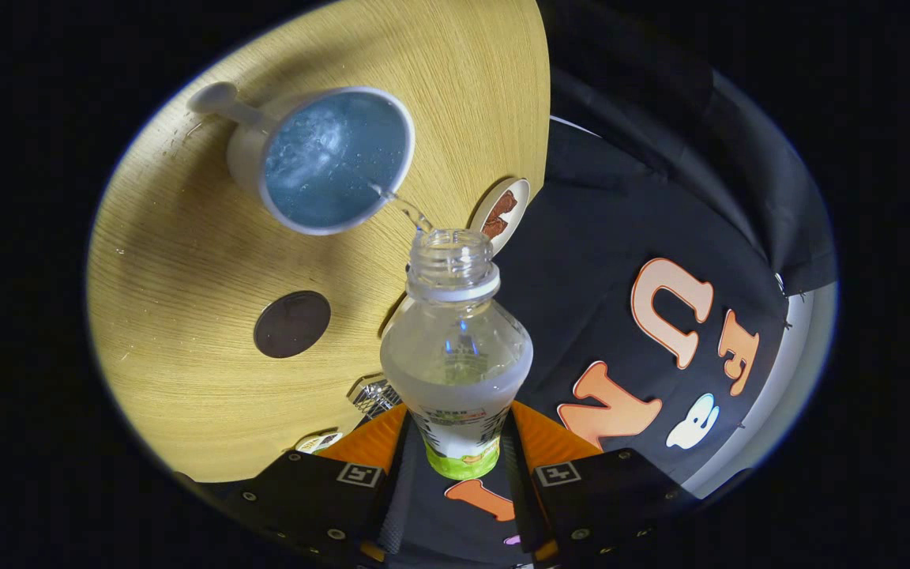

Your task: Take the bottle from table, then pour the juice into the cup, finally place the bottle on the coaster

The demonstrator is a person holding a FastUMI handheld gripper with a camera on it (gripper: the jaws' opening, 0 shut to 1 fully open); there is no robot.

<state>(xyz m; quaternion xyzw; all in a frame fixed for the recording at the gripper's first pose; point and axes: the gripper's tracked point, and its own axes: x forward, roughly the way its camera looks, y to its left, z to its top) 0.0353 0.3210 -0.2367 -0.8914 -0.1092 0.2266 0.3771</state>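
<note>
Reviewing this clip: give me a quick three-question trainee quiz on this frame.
1. True or false: the gripper holds the bottle with a finger on each side of its labelled lower part.
2. Where does the stream from the bottle's open mouth land? A) on the dark round coaster B) in the white cup C) on the wooden table
3. Fill in: the coaster lies on the table beside the cup and carries ____.

Key: 1 true; 2 B; 3 nothing
</note>
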